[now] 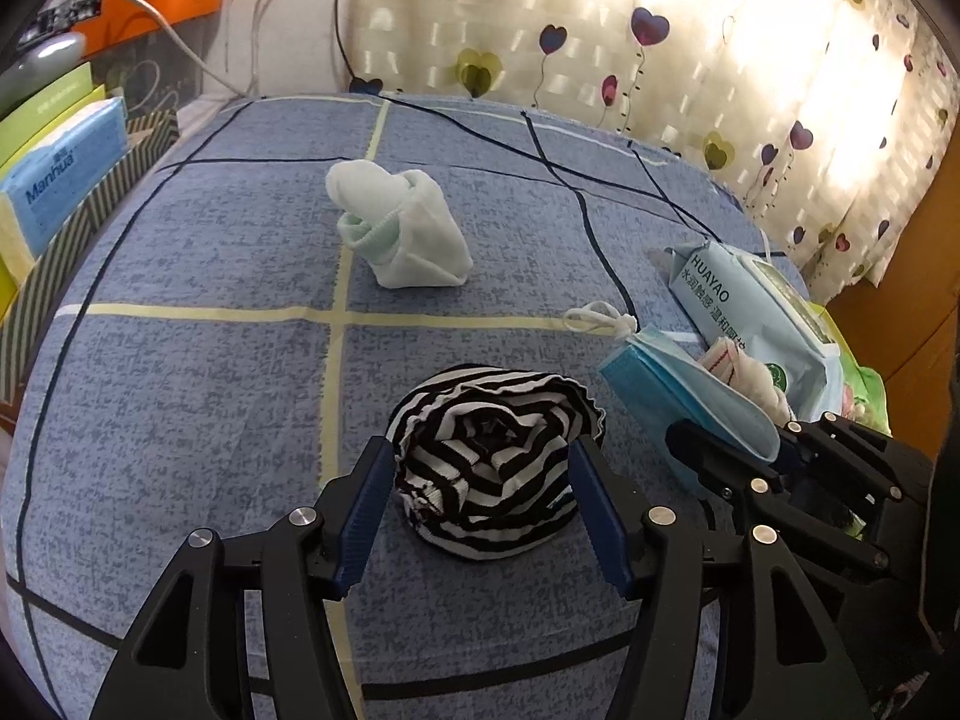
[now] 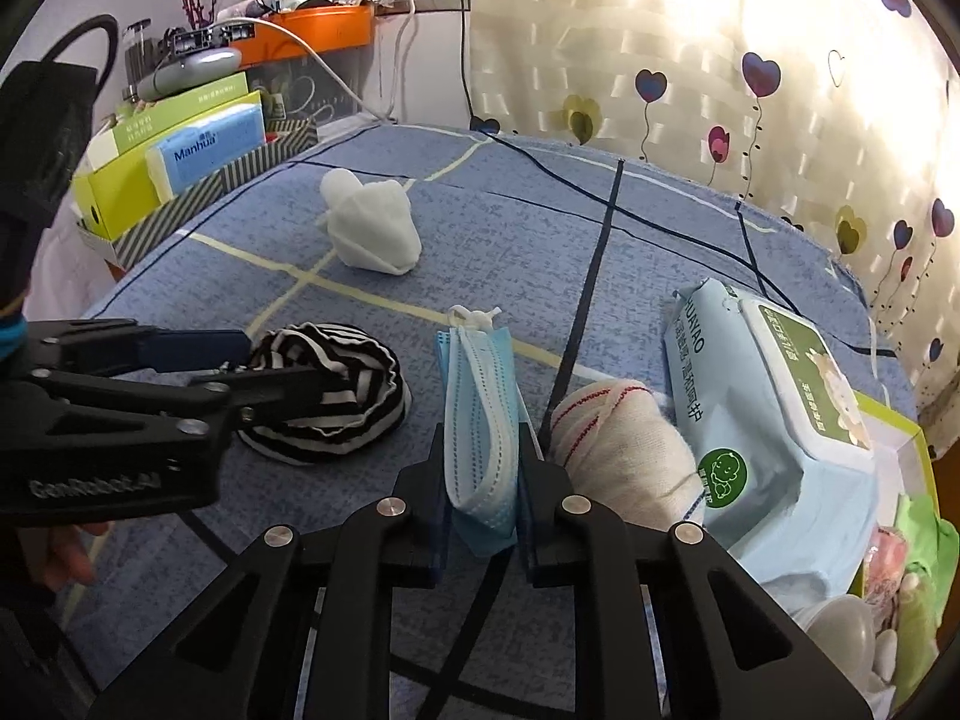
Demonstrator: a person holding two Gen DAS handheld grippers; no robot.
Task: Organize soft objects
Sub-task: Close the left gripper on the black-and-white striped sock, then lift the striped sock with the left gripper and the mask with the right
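My left gripper [image 1: 483, 468] is closed around a rolled black-and-white striped cloth [image 1: 495, 456] that rests on the blue checked bedspread [image 1: 198, 396]; the cloth also shows in the right wrist view [image 2: 336, 396]. My right gripper [image 2: 483, 444] is shut on a folded blue face mask [image 2: 480, 420], seen in the left wrist view [image 1: 684, 396] too. A white rolled sock bundle [image 1: 402, 228] lies farther back, apart from both grippers. A cream cloth roll with red stitching [image 2: 624, 450] lies just right of the mask.
A pale blue wet-wipes pack [image 2: 774, 408] lies at the right, over a yellow-green box [image 2: 900, 480] holding small items. Tissue packs and boxes [image 2: 192, 150] stand at the left edge. A heart-patterned curtain [image 2: 750, 72] hangs behind the bed.
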